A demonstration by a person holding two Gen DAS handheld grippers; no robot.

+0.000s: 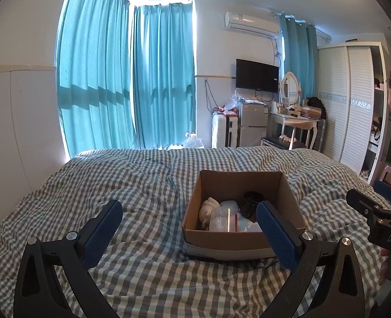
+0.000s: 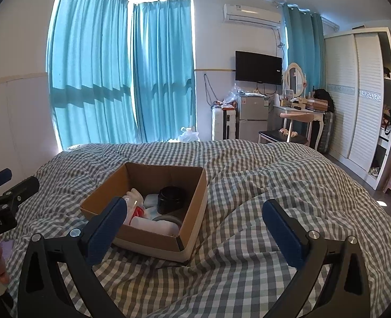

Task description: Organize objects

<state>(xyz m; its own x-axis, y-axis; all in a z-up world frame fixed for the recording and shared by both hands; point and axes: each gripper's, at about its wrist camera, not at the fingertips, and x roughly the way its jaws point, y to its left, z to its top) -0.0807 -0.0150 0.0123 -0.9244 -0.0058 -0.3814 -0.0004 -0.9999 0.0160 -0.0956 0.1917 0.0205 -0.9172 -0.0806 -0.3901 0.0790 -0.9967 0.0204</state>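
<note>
I take the cardboard box as my landmark; it sits on the checked duvet of the bed. My left gripper hangs just short of the box's near wall with its fingers spread wide and holding nothing. My right gripper hangs off the box's near right corner, also spread wide and empty.

Inside the box I make out a black jar, a white cloth-like lump, a clear plastic bottle and a red and white item. No loose objects show on the duvet around the box.

That fits either objects gathered into the box or objects waiting to be taken out and sorted, so I would not commit to a reach yet.

The box's near wall hides its floor. The pale items near the front blur together, and my left gripper's right finger covers part of the box's contents.
</note>
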